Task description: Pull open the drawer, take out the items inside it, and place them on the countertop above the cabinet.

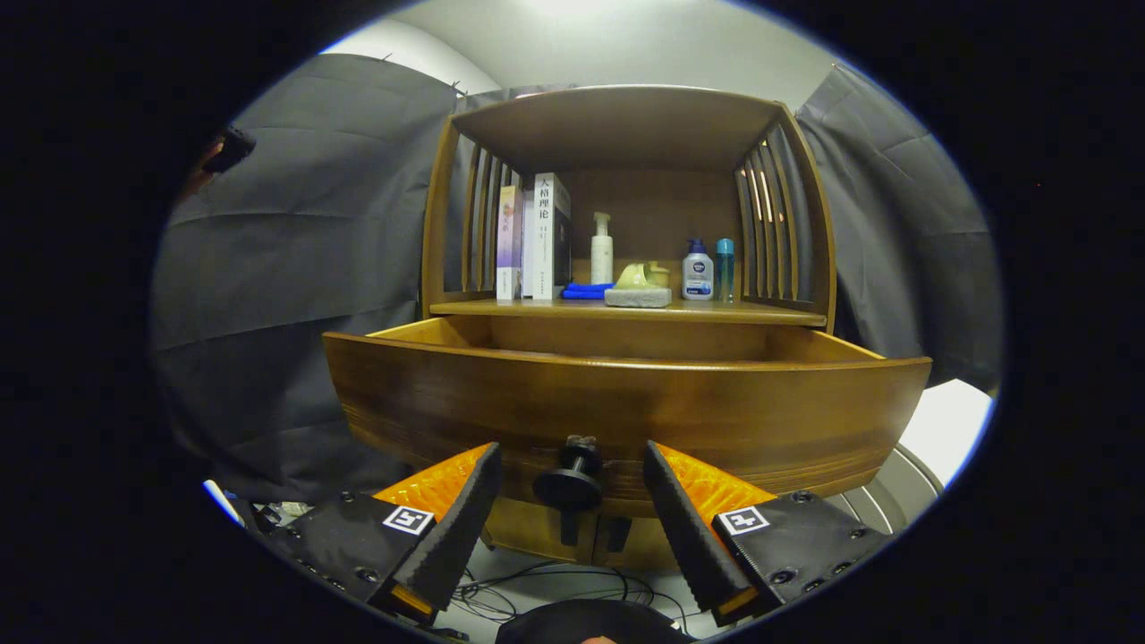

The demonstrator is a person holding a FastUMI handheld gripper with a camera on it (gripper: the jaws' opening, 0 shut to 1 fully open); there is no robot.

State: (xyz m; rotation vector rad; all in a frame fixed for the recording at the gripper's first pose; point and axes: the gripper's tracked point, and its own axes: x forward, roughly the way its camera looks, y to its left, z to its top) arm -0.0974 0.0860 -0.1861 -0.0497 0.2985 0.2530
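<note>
Gripper (571, 501) is showing two wedge-shaped fingers (456, 528) with ribbed inner faces, mounted on dark blocks. Each block is carrying a square black-and-white marker (408, 520) and several round screws (365, 573). Fingers are sitting spread apart.

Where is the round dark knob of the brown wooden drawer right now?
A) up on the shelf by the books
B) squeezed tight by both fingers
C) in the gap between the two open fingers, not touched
C: the round dark knob sits in the gap of the open gripper, with space on both sides, on the pulled-out brown wooden drawer.
</note>
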